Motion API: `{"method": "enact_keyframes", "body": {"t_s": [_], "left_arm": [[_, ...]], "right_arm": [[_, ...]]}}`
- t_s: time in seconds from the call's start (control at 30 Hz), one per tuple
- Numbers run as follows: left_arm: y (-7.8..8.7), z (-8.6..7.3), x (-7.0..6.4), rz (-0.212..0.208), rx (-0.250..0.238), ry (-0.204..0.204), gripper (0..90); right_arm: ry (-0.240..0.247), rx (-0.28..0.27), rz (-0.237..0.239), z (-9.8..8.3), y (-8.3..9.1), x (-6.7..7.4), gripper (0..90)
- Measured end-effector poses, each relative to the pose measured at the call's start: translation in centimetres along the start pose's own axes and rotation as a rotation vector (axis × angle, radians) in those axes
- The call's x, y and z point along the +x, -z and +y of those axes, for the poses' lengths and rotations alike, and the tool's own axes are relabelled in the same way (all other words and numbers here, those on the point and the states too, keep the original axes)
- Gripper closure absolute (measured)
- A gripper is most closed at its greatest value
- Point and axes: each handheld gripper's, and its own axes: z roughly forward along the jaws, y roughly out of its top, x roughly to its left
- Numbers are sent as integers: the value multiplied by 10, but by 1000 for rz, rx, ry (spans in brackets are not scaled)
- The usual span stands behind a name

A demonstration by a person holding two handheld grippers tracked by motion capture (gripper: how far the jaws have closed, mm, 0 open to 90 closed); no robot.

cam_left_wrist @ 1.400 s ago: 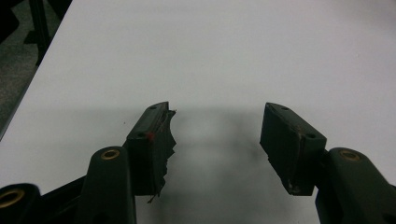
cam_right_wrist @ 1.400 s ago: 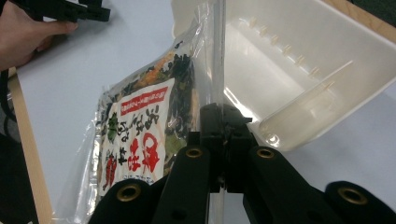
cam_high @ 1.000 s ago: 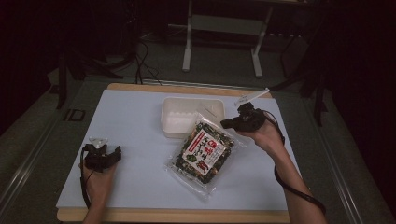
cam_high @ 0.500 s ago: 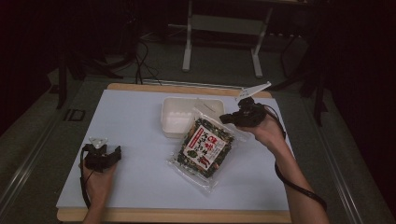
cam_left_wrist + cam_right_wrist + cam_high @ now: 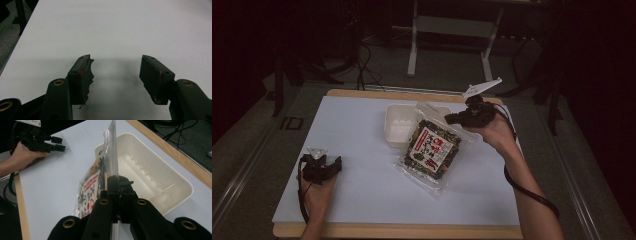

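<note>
One snack bag (image 5: 432,151), clear plastic with a red-and-white label over dark contents. Pinched at its upper edge by the right gripper (image 5: 451,119), jaws pressed together on the plastic; seen along those jaws in the right gripper view, clamped on the thin clear rim of the bag (image 5: 110,155), which stands up edgewise straight ahead of the tips. Upper end of the bag raised at the jaws, lower end slanting down and away toward the near side of the white table top (image 5: 357,135), where the bottom corner looks to rest.

One white plastic tray (image 5: 398,126), shallow and rectangular, just beyond and to the left of the right gripper's tips in the high view; to the right of the pinched edge in the right gripper view, tray (image 5: 160,177) with small ridges on its floor. Upper part of the bag overlapping the tray's near right corner; touching or just above, cannot tell.

One left gripper (image 5: 338,164), well apart from the bag, down on the near left part of the table in the person's left hand (image 5: 316,187). Jaws wide apart, bare table between them in the left gripper view (image 5: 116,72); torn dark padding on the inner face of one jaw.

Two grippers, one bag, one tray, one table.
</note>
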Motion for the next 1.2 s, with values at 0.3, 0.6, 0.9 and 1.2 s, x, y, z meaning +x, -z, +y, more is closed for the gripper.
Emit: {"method": "enact_keyframes", "body": {"t_s": [0.3,0.6,0.9,1.2], "left_arm": [[0,0,0,-1,1,0,428],[0,0,0,-1,3,-2,428],[0,0,0,-1,3,-3,428],[0,0,0,0,3,-2,428]], "right_arm": [[12,-17,3,12,3,2,899],[45,-27,19,23,7,9,900],[72,-46,15,33,13,15,900],[97,-57,24,44,15,23,900]]}}
